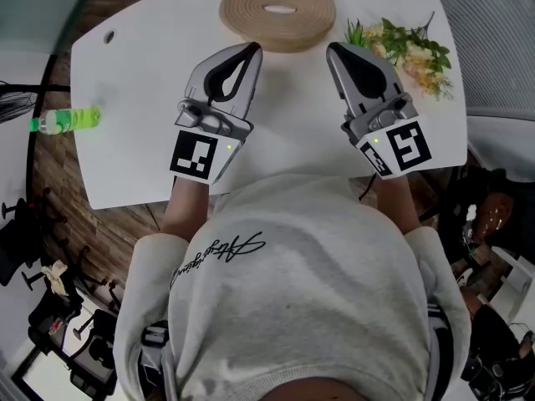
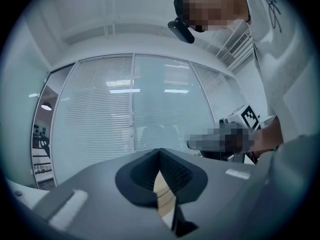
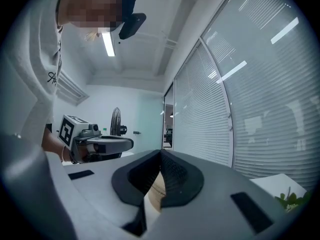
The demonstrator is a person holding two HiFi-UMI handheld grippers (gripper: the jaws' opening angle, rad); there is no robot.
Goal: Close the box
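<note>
A round tan box with an oval opening in its top lies at the far middle of the white table. My left gripper hovers just short of the box's near left rim, with its jaws shut and nothing between them. My right gripper is held by the box's near right rim, also shut and empty. In the left gripper view the fingertips meet, and a sliver of the tan box shows below them. The right gripper view shows the same: closed tips over a strip of the box.
A bunch of artificial flowers lies at the table's far right, close to my right gripper. A green bottle lies at the table's left edge. Blinds cover a glass wall ahead. The person's grey sweater fills the near side.
</note>
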